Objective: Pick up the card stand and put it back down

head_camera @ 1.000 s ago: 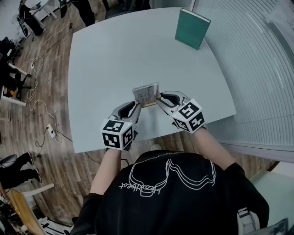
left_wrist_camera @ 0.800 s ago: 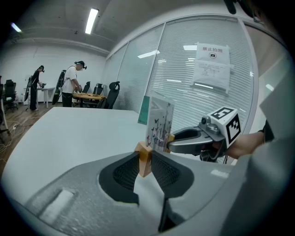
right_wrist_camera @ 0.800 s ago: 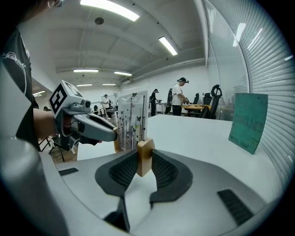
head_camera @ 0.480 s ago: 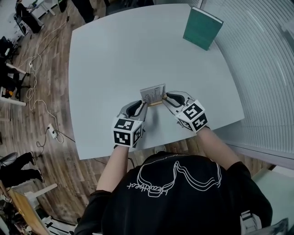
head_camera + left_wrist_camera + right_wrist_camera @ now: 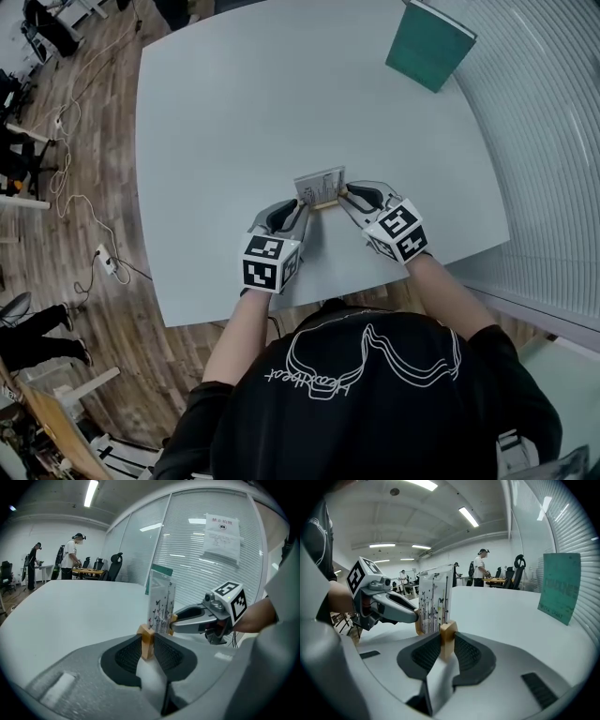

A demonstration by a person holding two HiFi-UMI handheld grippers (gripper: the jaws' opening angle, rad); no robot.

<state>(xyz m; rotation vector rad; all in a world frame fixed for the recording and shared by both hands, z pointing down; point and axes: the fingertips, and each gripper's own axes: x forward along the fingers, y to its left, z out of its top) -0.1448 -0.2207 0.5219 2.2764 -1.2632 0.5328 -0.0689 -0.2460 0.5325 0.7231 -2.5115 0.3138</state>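
The card stand (image 5: 320, 187) is a small wooden bar with an upright clear card printed with butterflies. It hangs low over the white table (image 5: 225, 112), near the front edge; I cannot tell whether it touches. My left gripper (image 5: 305, 207) is shut on the bar's left end (image 5: 146, 641), with the card (image 5: 161, 604) rising just beyond. My right gripper (image 5: 344, 196) is shut on the bar's right end (image 5: 447, 637), next to the card (image 5: 435, 599). Each gripper view shows the other gripper: the right gripper (image 5: 175, 619) and the left gripper (image 5: 416, 616), both at the bar.
A green book (image 5: 429, 42) stands upright at the table's far right corner, also seen in the right gripper view as the book (image 5: 560, 591). A blind-covered glass wall (image 5: 553, 141) runs along the right. Cables (image 5: 75, 178) lie on the wooden floor at the left. People stand in the distance (image 5: 71, 557).
Both grippers have sunk together toward the table top, carrying the card stand between them. Their grip on the wooden bar looks unchanged.
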